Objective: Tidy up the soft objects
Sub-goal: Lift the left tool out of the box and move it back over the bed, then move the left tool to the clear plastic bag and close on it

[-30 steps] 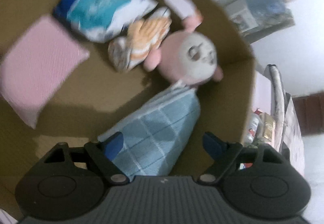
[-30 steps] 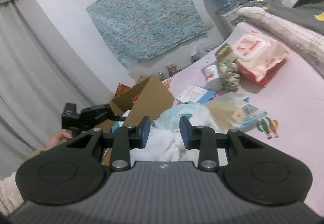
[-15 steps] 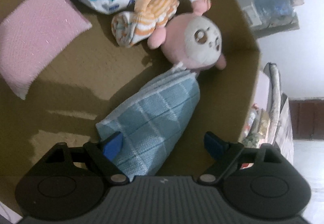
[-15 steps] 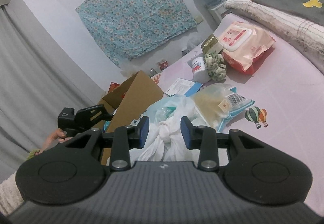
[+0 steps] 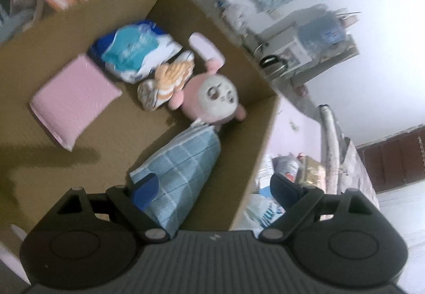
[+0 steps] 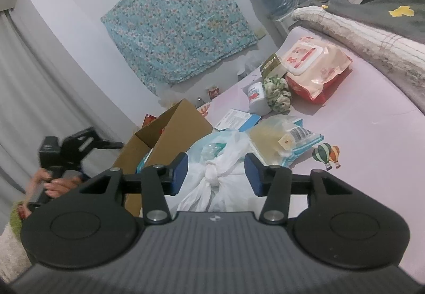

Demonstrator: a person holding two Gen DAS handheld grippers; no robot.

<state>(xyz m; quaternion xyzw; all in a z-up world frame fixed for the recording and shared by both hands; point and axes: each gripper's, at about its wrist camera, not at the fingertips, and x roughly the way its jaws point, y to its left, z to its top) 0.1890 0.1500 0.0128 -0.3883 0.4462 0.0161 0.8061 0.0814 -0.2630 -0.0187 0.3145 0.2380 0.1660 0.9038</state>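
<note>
**Bag knot between the right fingers, box already part filled**

The white bag point(image 6: 212, 182) lies on the bed point(image 6: 372, 121) just beside the box point(image 6: 170, 132), its knot between the blue pads of the right gripper point(image 6: 216, 171). The jaws stand apart with nothing clamped. If they close beside the knot and catch only loose film, the thin plastic could slide out or tear on the lift. The bag could also drag the clear packet point(image 6: 276, 134) touching it.

In the left view the box point(image 5: 255, 161) holds a blue towel point(image 5: 180, 169), a pink plush point(image 5: 212, 100), a striped cloth point(image 5: 167, 81), a blue-white pack point(image 5: 135, 55) and a pink pad point(image 5: 74, 97). The left gripper point(image 5: 212, 187) is wide open and empty above the towel. A bag dropped at the near wall could land on the rim and tip out.

Compared with half a second ago, the right jaws have spread wider around the knot. The left gripper has pulled back and tilted, so the box rim and the room beyond now show, with motion blur. The things in the box lie as they did.
</note>
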